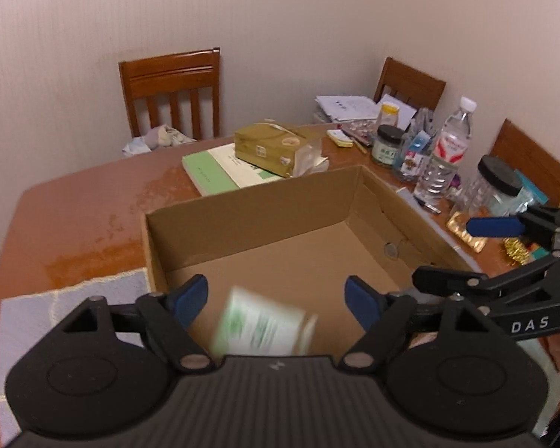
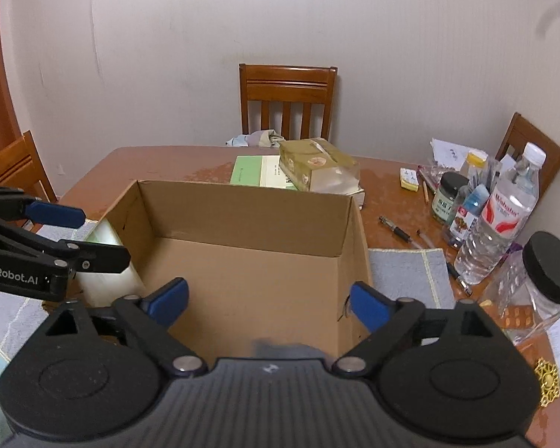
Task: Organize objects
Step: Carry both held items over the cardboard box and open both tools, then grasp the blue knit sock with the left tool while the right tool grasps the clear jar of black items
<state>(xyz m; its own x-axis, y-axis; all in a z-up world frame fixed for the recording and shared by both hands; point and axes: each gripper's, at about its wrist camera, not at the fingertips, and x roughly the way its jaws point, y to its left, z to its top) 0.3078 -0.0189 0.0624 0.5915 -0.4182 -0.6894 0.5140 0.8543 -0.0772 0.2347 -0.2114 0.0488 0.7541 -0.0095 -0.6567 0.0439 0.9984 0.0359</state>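
An open cardboard box [image 1: 265,201] [image 2: 242,212] stands on the brown table. My left gripper [image 1: 276,296] is open above the box's near side. A white and green labelled container [image 1: 261,323], motion-blurred, hangs loose between and below its fingers, touching neither. In the right wrist view that container [image 2: 110,261] shows pale behind the left gripper's fingers [image 2: 56,214]. My right gripper [image 2: 268,302] is open and empty over the box's near edge; its fingers [image 1: 496,226] show at the right of the left wrist view.
Behind the box lie a green book [image 1: 212,173] and an olive tissue pack [image 1: 272,145]. To the right stand a water bottle [image 2: 500,216], jars [image 2: 548,272], pens [image 2: 395,224] and clutter. Grey cloths [image 2: 407,276] lie under the box. Wooden chairs [image 2: 287,100] ring the table.
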